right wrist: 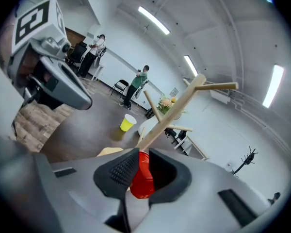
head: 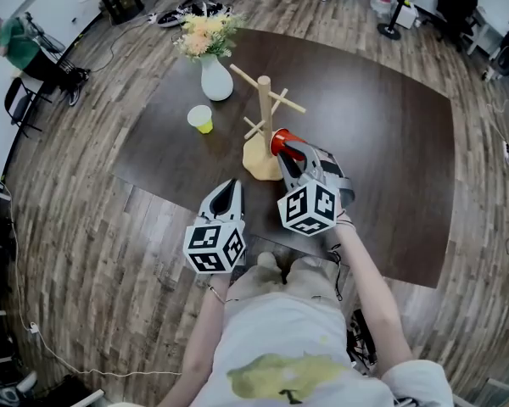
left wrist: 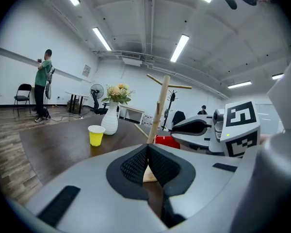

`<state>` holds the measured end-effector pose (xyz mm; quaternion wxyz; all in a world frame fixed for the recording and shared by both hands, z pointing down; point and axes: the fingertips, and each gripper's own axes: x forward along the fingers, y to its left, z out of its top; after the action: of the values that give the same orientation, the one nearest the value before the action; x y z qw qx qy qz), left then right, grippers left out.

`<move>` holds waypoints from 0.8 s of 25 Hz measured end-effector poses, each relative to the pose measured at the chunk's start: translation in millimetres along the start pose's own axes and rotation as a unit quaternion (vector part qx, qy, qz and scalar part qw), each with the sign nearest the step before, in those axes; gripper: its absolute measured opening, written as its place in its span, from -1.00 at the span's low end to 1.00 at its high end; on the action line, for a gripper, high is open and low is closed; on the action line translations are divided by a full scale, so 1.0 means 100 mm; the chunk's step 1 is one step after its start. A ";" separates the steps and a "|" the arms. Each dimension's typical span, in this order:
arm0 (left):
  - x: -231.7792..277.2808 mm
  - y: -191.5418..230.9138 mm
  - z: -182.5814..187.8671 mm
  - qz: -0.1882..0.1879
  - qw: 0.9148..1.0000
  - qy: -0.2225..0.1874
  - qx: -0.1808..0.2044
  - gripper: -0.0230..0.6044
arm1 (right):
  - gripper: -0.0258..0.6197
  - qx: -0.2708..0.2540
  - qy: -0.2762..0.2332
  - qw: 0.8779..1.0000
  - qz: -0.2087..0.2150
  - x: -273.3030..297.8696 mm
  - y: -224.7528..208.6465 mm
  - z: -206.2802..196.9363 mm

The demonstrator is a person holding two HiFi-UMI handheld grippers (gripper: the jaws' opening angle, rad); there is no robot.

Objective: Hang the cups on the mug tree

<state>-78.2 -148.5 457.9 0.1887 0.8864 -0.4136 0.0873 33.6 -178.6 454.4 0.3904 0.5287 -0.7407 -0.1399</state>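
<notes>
Cups numbered two in this scene, one red and one yellow. The red cup [head: 280, 141] sat between the jaws of the right gripper [head: 290, 149], which were clamped on its wall, and the right gripper view showed the ribbed pads pressed against the red plastic [right wrist: 141, 181]. Held that way, the cup was tipped on its side, low down just beside the trunk of the wooden mug tree [head: 265, 113] and above its round base; it hung on none of the pegs. The yellow cup [head: 200, 119] stood upright on the dark brown desk [head: 382, 142], to the left of the mug tree and well apart from both grippers.

Behind the yellow cup stood a white vase [head: 216, 81] holding a bunch of pale orange and yellow flowers [head: 205, 34]. The mug tree's slanted pegs were all bare.

The left gripper [head: 229, 185] hovered over the near edge of the desk, beside the right one and short of the mug tree's base. Its own view showed the two black pads [left wrist: 136, 164] closed together with nothing between them.

Across the wood-plank floor [head: 85, 227], at the far left of the head view, a person in a green shirt [head: 13, 41] stood near some chairs.
</notes>
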 end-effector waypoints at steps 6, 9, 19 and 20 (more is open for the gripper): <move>-0.12 -0.10 -0.04 0.035 0.999 -0.006 -0.015 -0.85 | -0.83 0.060 -0.068 0.995 0.037 -0.29 -0.01 0.05; -0.17 -0.15 -0.07 0.051 0.998 -0.010 -0.023 -0.85 | -0.85 0.091 -0.091 0.990 0.059 -0.40 0.01 0.04; -0.30 -0.38 -0.25 0.099 0.994 -0.011 -0.044 -0.85 | -0.85 0.211 -0.134 0.955 0.158 -0.69 0.16 -0.22; -0.32 -0.41 -0.27 0.103 0.994 -0.010 -0.045 -0.85 | -0.85 0.221 -0.135 0.951 0.167 -0.71 0.17 -0.27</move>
<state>-67.3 -91.5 462.4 0.2146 0.8305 -0.5080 0.0787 51.0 -102.6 452.1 0.1778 0.4462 -0.8767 0.0241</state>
